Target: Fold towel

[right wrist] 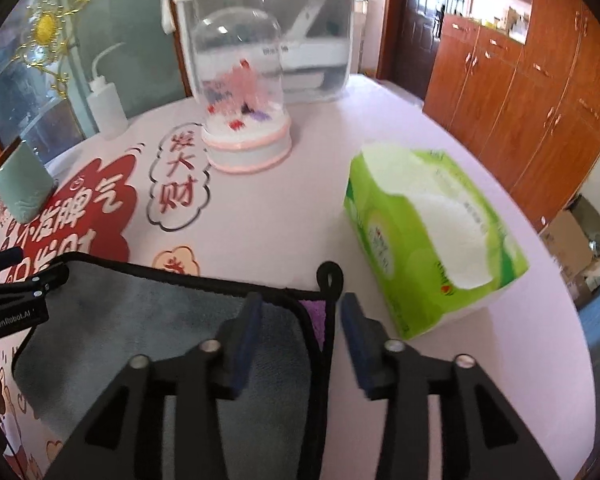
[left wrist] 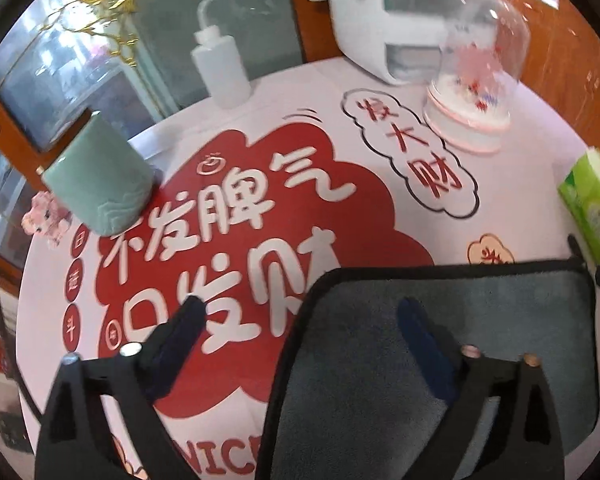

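- Left wrist view: one grey towel (left wrist: 440, 344) with a black hem lies flat on the desk (left wrist: 300, 92), at the near right, partly covering the red printed cloud of the white desk cover.
- The left tongs (left wrist: 302, 314) are spread wide and released, gripping nothing; one finger is above the red print, the other above the towel, and the towel's left hem runs between them.
- Standing on the desk in this view, one of each: a pale green cup (left wrist: 100, 180) at the left, a white squeeze bottle (left wrist: 222, 66) with a bent spout behind it, a clear dome ornament (left wrist: 476, 76) on a white and pink base, and a green tissue pack (left wrist: 592, 204) at the right edge.
- Right wrist view: the one towel (right wrist: 140, 312) lies at the near left; a purple underside shows at its far right corner, beside one black hanging loop (right wrist: 329, 276).
- The right tongs (right wrist: 300, 312) are released and empty, straddling the towel's right hem.
- The left tongs (right wrist: 24, 280) show at the left edge over the towel's far left corner.
- One tissue pack (right wrist: 432, 236) lies just right of the towel, apart from it; the one dome (right wrist: 246, 120), one bottle (right wrist: 106, 108) and one cup (right wrist: 22, 188) stand beyond.
- A clear storage case (right wrist: 300, 40) with a white top stands behind the dome.
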The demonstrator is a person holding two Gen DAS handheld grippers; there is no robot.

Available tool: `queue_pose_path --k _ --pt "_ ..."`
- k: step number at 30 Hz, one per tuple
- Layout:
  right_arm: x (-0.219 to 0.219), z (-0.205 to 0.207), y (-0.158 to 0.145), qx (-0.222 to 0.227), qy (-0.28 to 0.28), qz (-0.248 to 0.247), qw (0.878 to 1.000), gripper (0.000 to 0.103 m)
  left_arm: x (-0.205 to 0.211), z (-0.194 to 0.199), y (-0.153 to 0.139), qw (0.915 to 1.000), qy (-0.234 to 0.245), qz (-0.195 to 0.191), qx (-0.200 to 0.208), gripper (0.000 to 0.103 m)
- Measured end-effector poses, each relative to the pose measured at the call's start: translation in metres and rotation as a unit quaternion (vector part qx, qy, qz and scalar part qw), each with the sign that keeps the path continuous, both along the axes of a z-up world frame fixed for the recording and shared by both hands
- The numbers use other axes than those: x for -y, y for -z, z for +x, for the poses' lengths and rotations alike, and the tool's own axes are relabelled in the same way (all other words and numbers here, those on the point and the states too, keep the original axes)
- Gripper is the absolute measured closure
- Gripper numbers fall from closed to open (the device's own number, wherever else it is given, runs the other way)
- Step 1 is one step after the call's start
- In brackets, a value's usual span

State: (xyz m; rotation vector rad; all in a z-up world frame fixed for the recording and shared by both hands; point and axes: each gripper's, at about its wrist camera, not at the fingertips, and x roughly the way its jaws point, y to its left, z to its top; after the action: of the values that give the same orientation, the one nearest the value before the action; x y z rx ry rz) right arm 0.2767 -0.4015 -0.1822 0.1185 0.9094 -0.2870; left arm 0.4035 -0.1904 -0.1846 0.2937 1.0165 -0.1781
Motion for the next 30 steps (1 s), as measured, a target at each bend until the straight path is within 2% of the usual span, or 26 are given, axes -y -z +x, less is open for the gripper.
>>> queue_pose_path --k 4,8,11,15,19,21,30 --pt "-0.014 -0.008 -0.017 0.008 -0.018 -0.004 1.0 0.056 -0.01 -0.011 -0.017 0.9997 -0.015 -0.017 0.009 0.001" --pt "-0.026 -0.016 -0.03 0.018 -0.023 0.007 1.0 0.047 -0.019 -0.026 -0.034 0.9994 -0.017 -0.027 0.013 0.001" --pt "-0.037 -0.027 -0.037 0.028 -0.025 0.016 0.999 0.044 -0.029 -0.041 -0.047 0.9987 -0.022 -0.042 0.017 0.001" --pt "-0.05 -0.038 -0.041 0.023 -0.027 0.047 0.998 0.026 -0.047 -0.064 -0.061 0.9979 -0.038 -0.051 0.012 0.001" --pt "-0.07 -0.057 -0.051 0.043 -0.032 0.035 0.998 0.014 -0.065 -0.093 -0.076 0.9968 -0.055 -0.048 0.032 0.001" --pt "-0.081 -0.068 -0.058 0.052 -0.041 0.033 0.997 0.0 -0.077 -0.108 -0.084 0.9956 -0.066 -0.056 0.036 0.001" --pt "-0.123 -0.129 -0.081 0.066 -0.054 0.035 0.996 0.0 -0.126 -0.187 -0.116 0.9919 -0.084 -0.078 0.054 0.001"
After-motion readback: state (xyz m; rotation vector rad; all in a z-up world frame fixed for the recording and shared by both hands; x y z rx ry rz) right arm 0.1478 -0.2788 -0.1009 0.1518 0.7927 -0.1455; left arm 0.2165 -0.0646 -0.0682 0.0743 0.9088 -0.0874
